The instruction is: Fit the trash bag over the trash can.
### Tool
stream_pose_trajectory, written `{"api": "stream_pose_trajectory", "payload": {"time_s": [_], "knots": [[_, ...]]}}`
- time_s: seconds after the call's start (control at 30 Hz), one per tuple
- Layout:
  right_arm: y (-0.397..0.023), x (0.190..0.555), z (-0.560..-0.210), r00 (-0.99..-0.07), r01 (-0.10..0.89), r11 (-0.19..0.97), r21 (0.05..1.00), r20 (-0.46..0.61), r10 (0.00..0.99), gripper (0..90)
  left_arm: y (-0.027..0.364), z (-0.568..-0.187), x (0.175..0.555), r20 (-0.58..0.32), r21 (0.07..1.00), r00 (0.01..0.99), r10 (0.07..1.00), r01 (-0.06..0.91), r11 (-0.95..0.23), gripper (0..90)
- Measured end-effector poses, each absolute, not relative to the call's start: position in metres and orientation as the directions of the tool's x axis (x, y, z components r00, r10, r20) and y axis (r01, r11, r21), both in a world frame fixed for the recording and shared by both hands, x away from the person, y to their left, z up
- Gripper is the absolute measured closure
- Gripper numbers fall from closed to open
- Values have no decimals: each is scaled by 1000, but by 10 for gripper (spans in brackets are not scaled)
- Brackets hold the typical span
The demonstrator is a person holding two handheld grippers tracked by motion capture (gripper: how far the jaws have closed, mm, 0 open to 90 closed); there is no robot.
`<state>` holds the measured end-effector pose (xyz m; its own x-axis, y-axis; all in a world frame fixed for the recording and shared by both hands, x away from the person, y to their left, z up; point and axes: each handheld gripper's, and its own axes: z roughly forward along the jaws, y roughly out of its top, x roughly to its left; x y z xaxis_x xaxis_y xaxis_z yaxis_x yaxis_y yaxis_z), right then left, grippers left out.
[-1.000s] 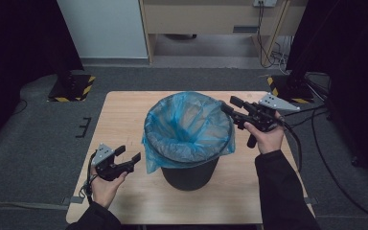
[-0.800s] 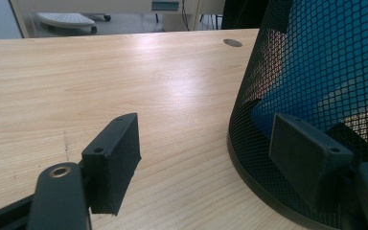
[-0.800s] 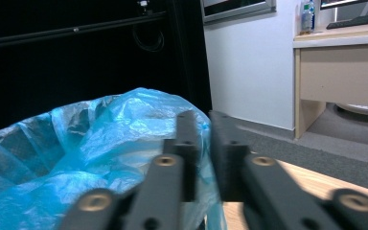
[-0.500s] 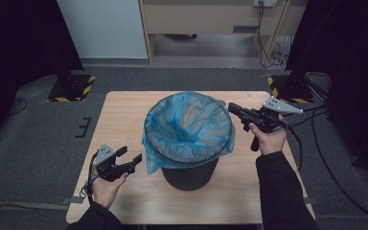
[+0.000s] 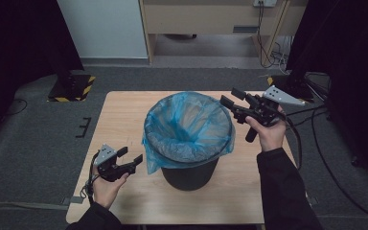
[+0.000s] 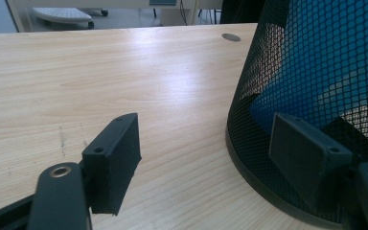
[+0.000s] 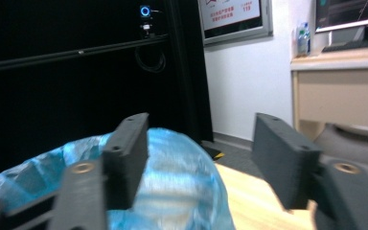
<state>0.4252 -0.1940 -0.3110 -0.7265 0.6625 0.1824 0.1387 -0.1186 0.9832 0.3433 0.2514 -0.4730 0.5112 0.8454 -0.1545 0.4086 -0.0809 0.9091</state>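
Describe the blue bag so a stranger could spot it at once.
Start at the wooden table; in its middle stands a black mesh bin. The blue bag lines that bin, its thin plastic folded out over the rim. It is the one bright, crinkled thing among dark gear.

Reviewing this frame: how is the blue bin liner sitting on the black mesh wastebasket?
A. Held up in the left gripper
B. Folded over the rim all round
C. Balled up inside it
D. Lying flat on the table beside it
B: in the high view the blue bin liner lines the black mesh wastebasket and drapes over its rim.
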Motion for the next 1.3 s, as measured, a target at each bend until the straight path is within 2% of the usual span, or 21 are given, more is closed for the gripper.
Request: {"api": "stream_pose_trajectory", "payload": {"time_s": [0.33, 0.53, 0.7, 0.83, 0.97, 1.2, 1.3], "knots": [[-159, 423, -265, -767, 124, -82, 989, 148, 624, 206, 249, -478, 345, -160, 889, 504, 849, 447, -98, 200], [-116, 418, -242, -799, 132, -51, 990, 136, 586, 186, 249, -478, 346, -162, 885, 504, 849, 454, -101, 197], [-76, 414, -238, -820, 132, -8, 991, 113, 561, 197, 248, -479, 346, -163, 882, 507, 846, 459, -105, 197], [-53, 414, -250, -829, 158, 31, 987, 115, 547, 198, 248, -479, 346, -164, 883, 507, 846, 458, -103, 197], [-42, 421, -276, -815, 217, 98, 971, 125, 566, 197, 248, -478, 345, -164, 883, 507, 846, 458, -104, 197], [-47, 434, -318, -775, 329, 260, 908, 102, 624, 176, 248, -479, 346, -158, 879, 509, 846, 462, -114, 197], [-47, 438, -327, -772, 374, 346, 861, 81, 631, 141, 248, -479, 346, -162, 878, 508, 846, 466, -111, 197]]}}
